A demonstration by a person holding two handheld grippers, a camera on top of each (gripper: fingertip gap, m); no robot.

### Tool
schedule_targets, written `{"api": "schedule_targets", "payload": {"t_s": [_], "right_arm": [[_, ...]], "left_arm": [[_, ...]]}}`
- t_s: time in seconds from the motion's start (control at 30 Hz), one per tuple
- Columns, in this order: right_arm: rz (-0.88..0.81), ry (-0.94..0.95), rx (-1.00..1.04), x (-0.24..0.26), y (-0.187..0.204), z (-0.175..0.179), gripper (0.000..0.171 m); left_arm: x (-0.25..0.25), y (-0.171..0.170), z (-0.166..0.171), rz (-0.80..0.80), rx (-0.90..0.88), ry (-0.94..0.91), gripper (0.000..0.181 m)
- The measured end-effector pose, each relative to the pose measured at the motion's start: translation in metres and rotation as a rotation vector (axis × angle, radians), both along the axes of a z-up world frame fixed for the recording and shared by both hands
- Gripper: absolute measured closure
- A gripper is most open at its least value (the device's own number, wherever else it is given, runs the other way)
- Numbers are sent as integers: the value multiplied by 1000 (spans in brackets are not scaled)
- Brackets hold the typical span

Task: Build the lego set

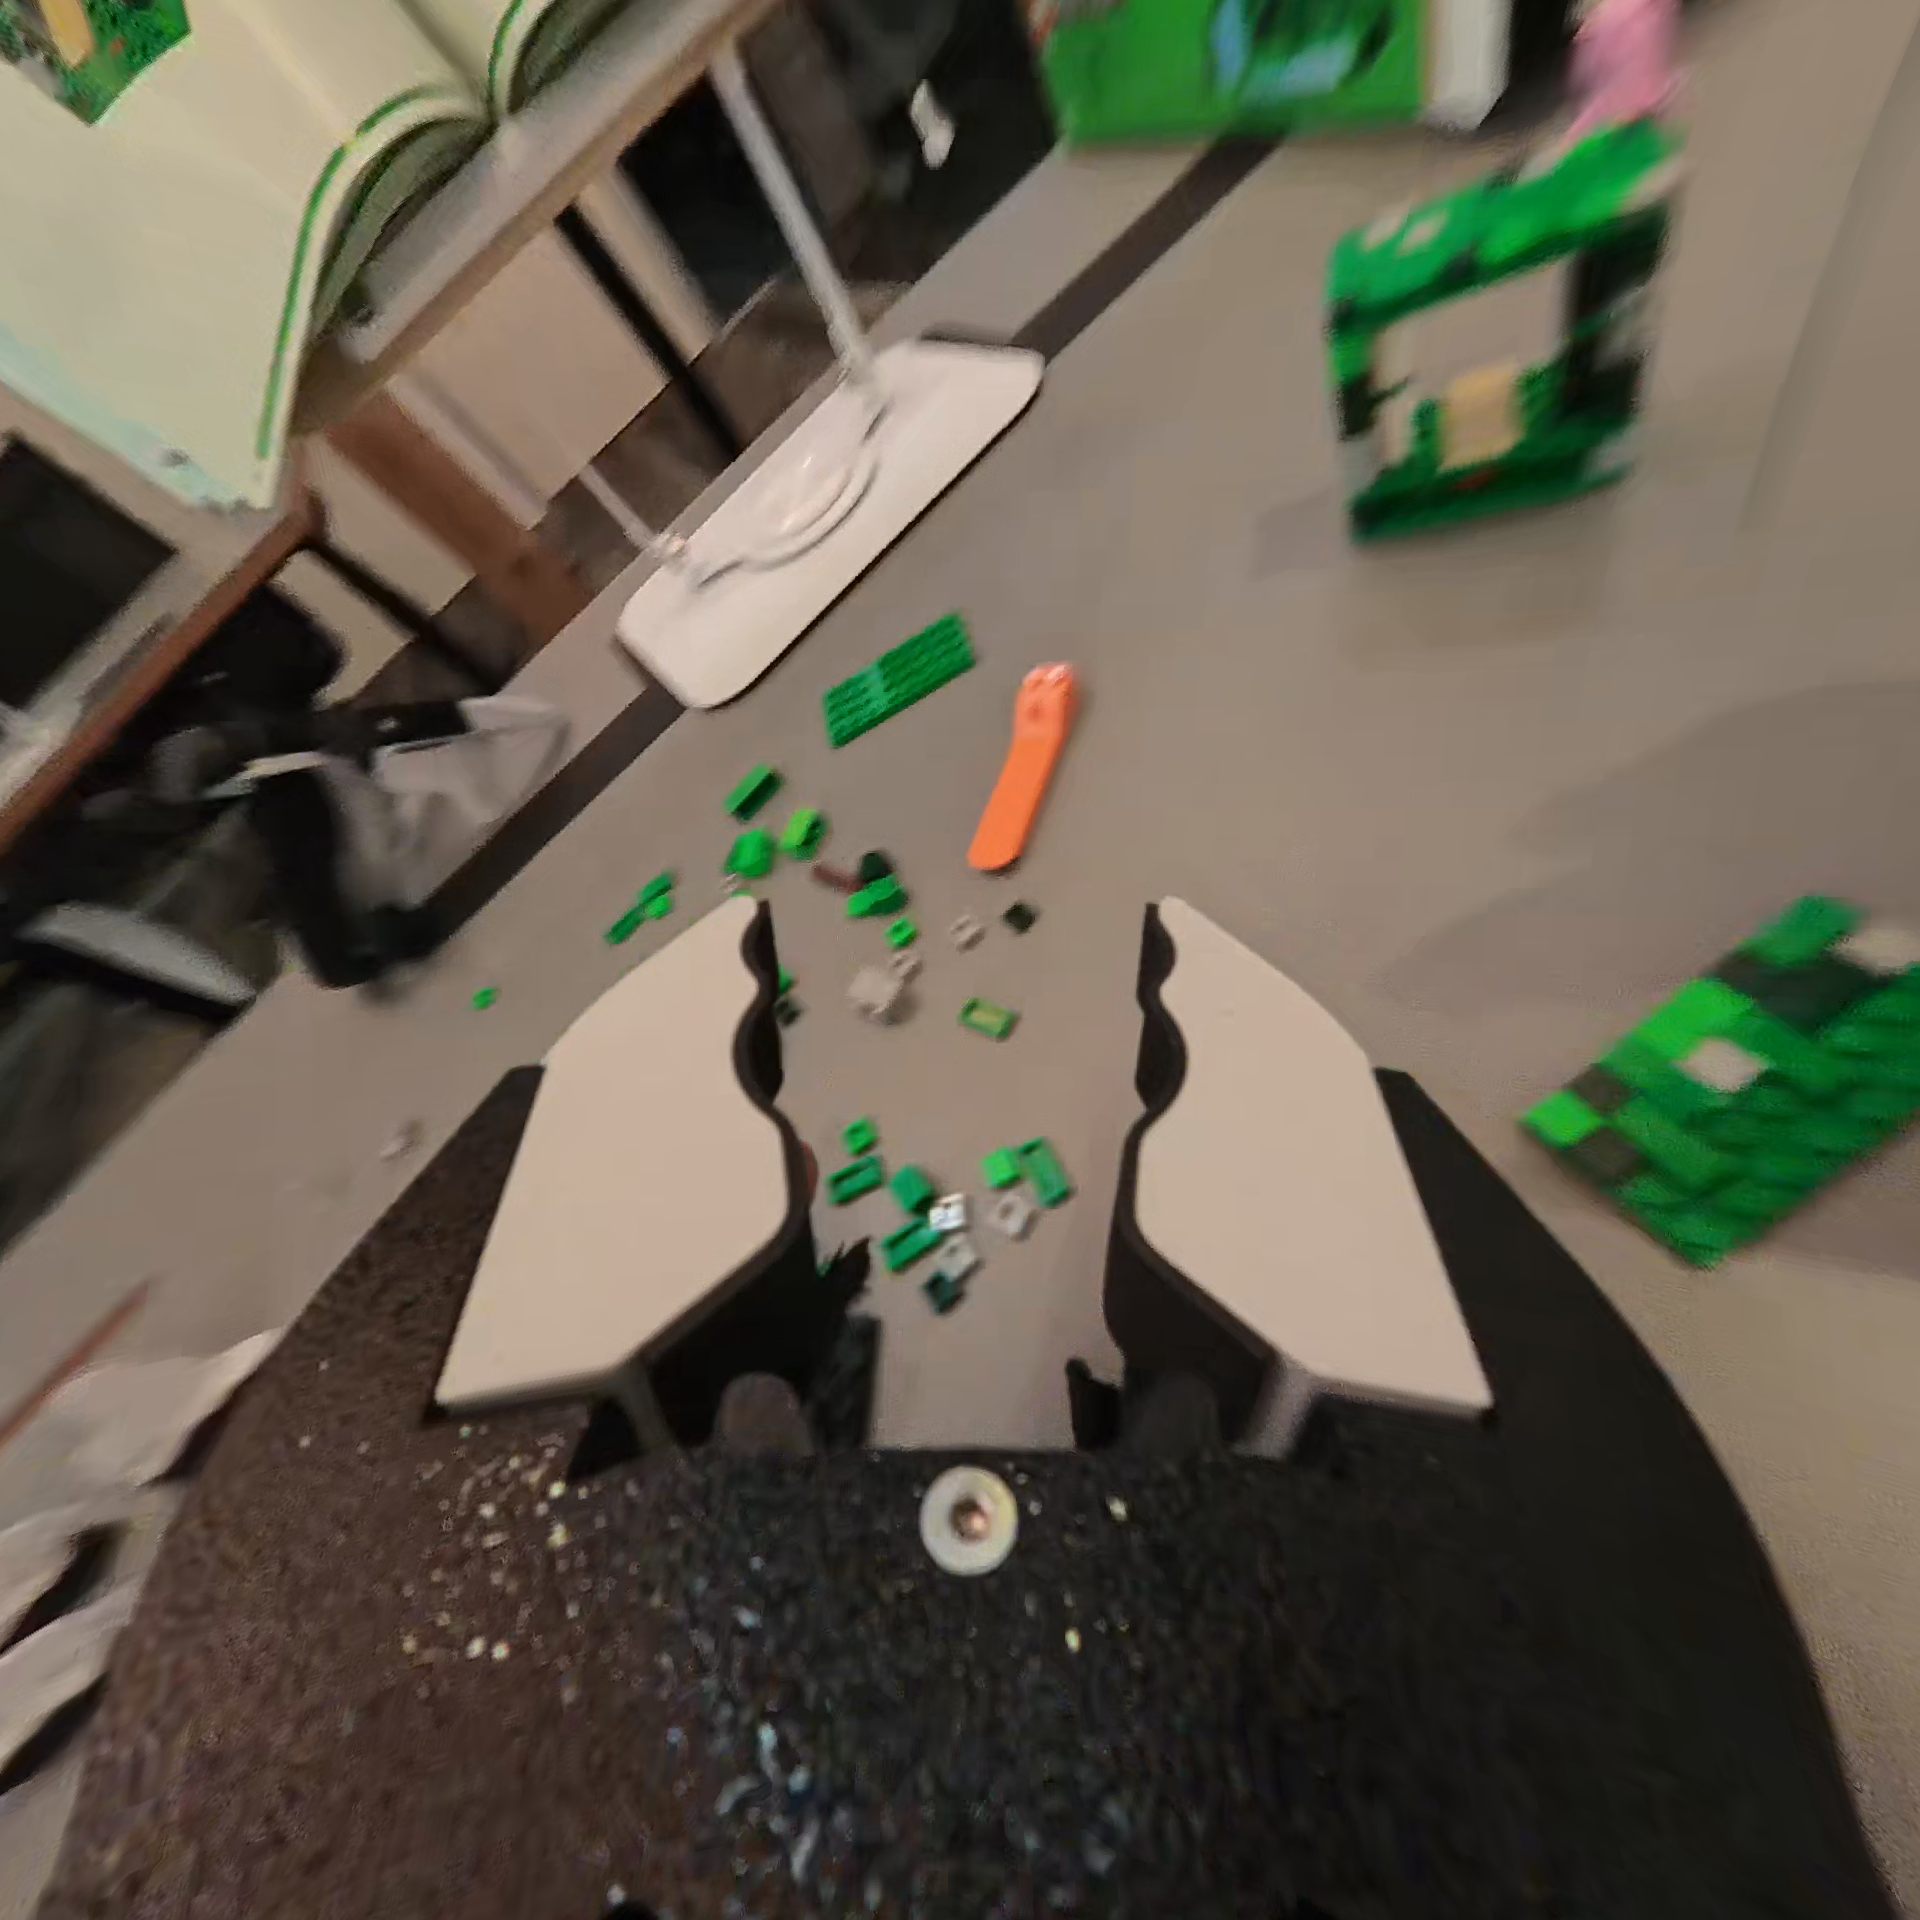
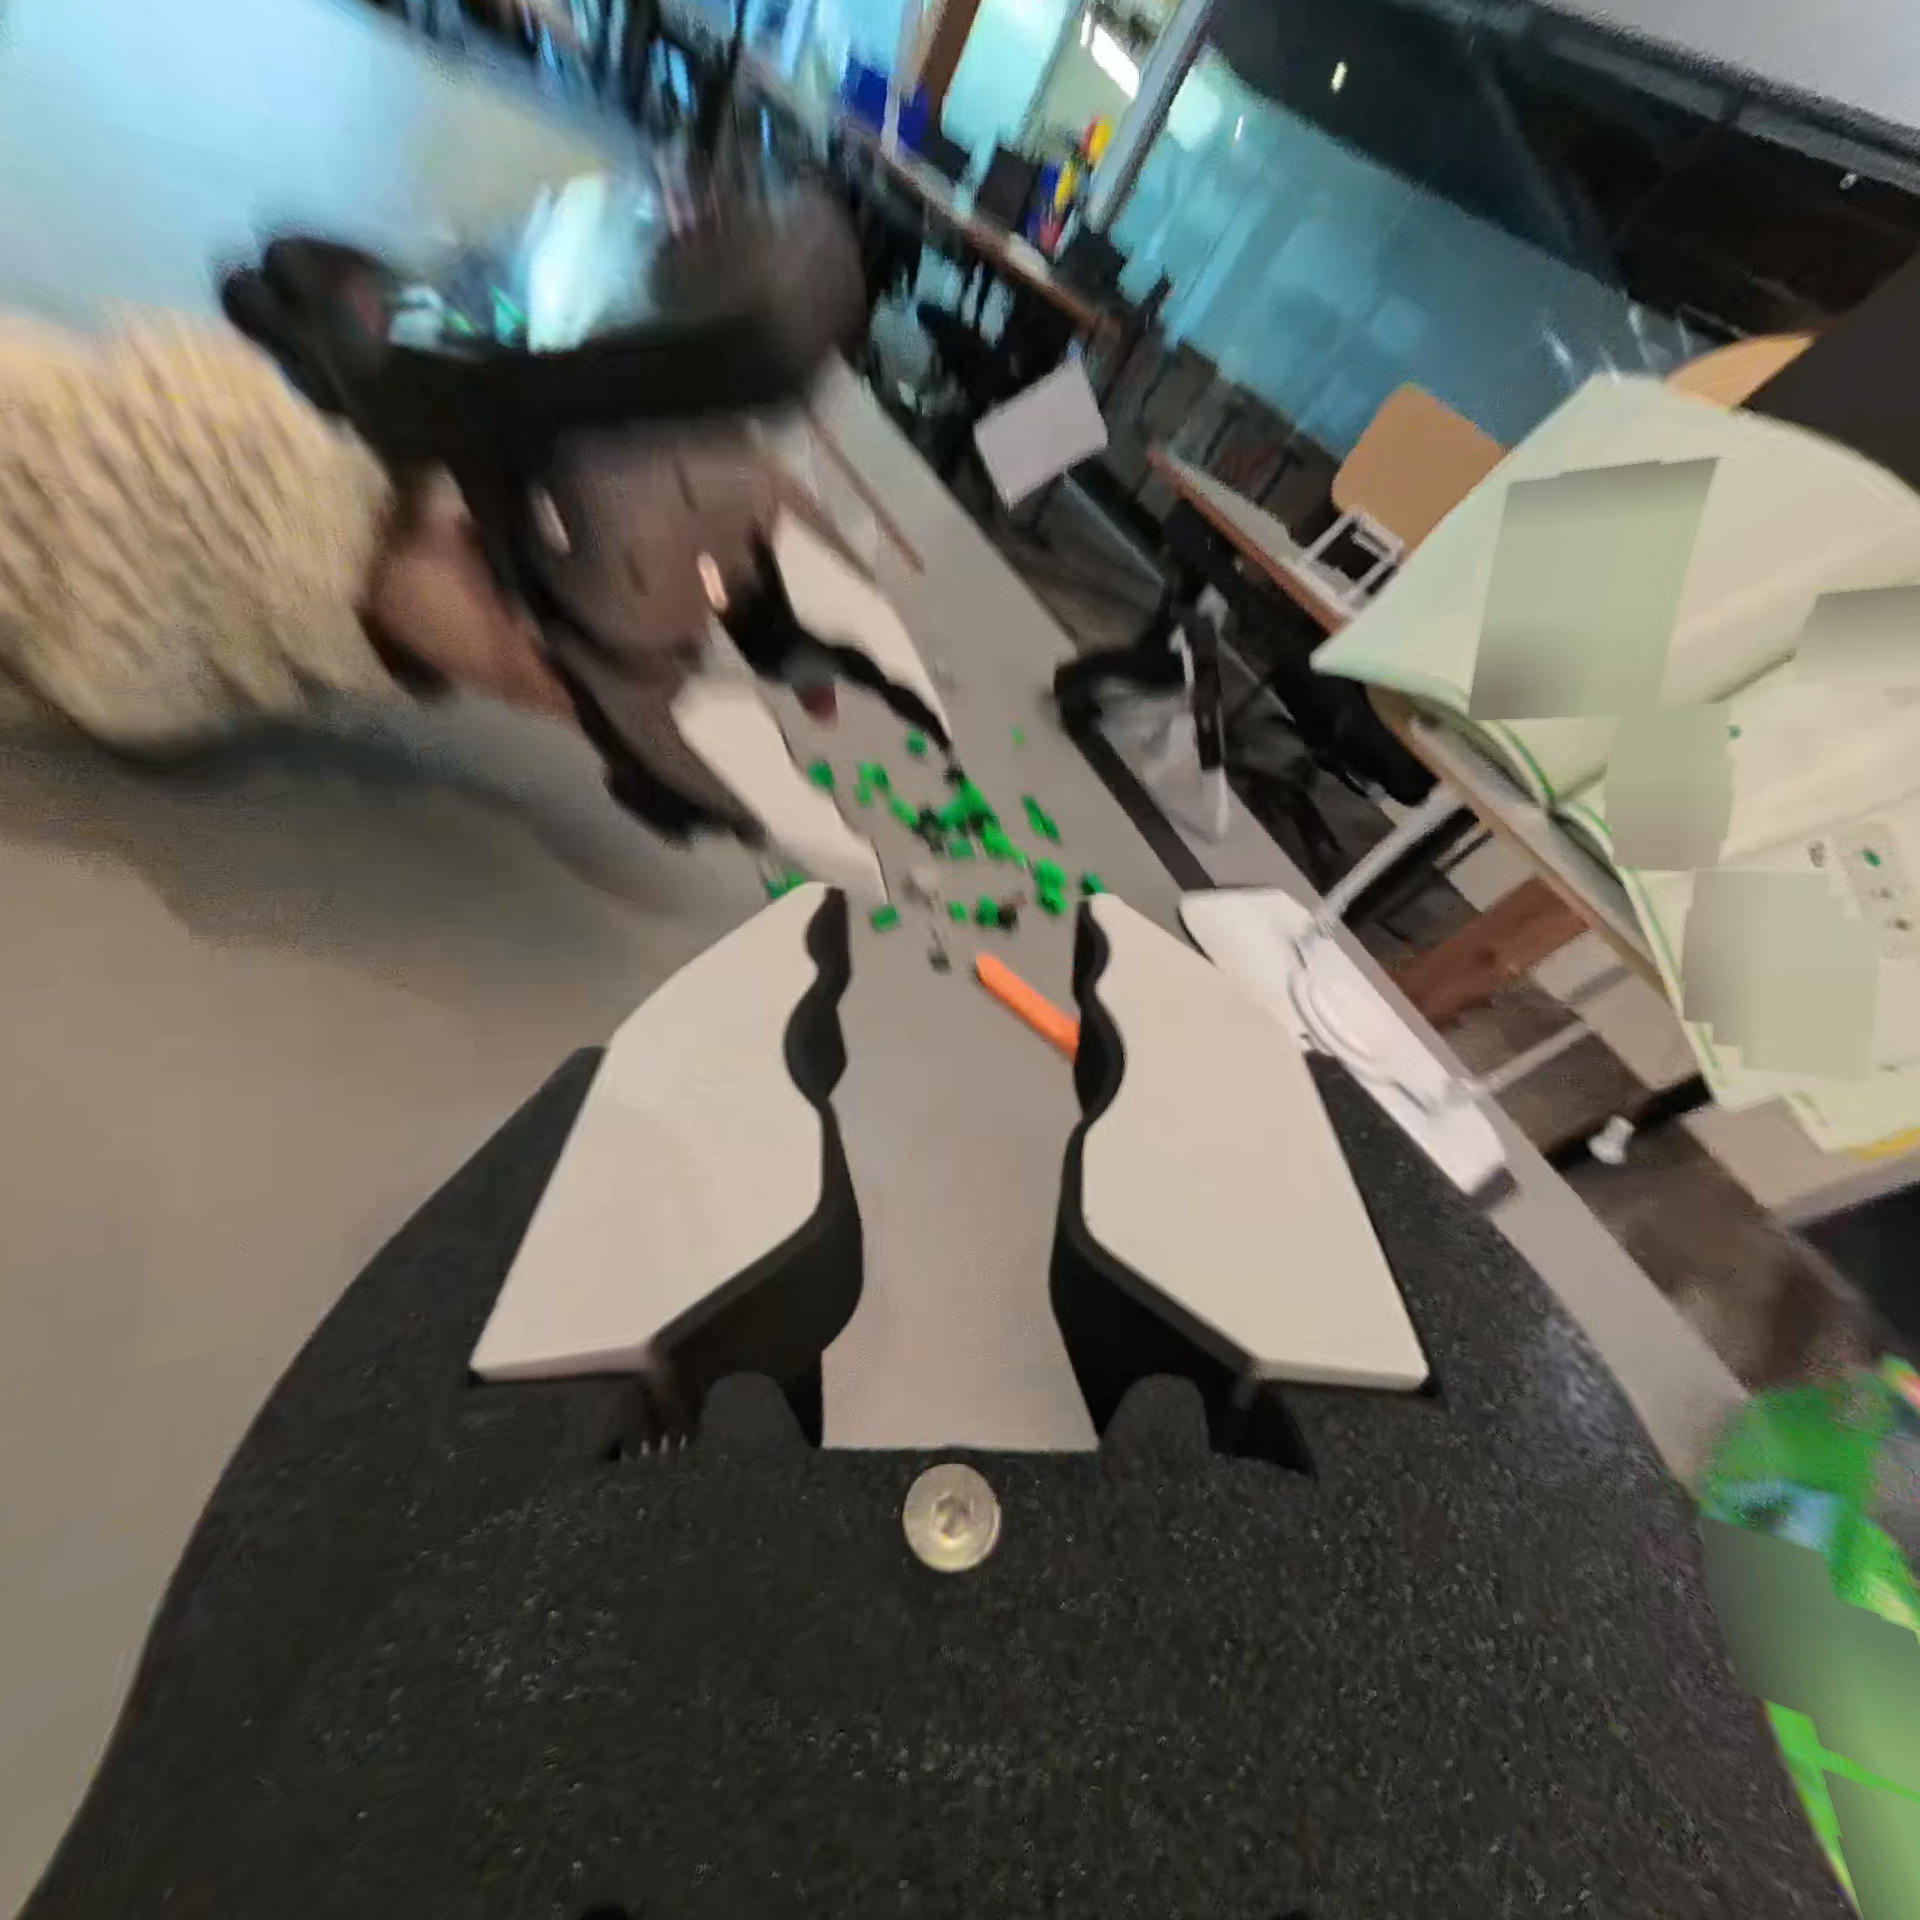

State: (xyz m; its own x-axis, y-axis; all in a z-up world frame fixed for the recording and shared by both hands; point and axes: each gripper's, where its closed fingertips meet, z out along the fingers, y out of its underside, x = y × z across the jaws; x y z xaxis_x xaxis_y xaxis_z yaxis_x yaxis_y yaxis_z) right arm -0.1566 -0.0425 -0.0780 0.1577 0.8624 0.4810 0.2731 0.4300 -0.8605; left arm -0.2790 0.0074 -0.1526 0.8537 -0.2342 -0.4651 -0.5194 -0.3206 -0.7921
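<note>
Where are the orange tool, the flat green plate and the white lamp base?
Orange tool (image 1: 1023, 769), left wrist view, middle of its handle.
Green plate (image 1: 900, 678), left wrist view, centre of its studded top.
Lamp base (image 1: 831, 520), left wrist view, flat white top.

This looks like an open-plan office or shared lab workspace. The right wrist view shows rows of long desks (image 2: 1049, 270) running back into the room, dark office chairs (image 2: 1216, 665) pushed up to them, and tall glass partitions (image 2: 1351, 249) with a bluish tint behind. Ceiling lights reflect in the glass. A grey table (image 1: 1299, 727) with a dark edge strip carries the white flat base of a desk lamp (image 1: 831, 520), and an open instruction booklet (image 1: 208, 260) rests on a wooden stand beside it. Beneath the neighbouring desks, dark bags (image 1: 260, 810) lie on the floor, though blur hides their detail.
</note>
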Motion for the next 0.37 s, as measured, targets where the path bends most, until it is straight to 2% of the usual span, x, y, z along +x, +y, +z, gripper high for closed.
{"api": "schedule_targets", "payload": {"t_s": [0.1,0.2,0.27,0.37], "right_arm": [[36,110,-99,-20,-28,41,98],[-43,65,-70,-42,-38,47,68],[-127,27,-8,-54,-34,42,61],[-142,8,-59,-64,-35,34,61]], "left_arm": [[-22,8,-6,125,-72,201,106],[-31,15,-10,197,-115,327,99],[-30,20,-6,223,-104,390,99],[-24,24,3,234,-76,431,99]]}}
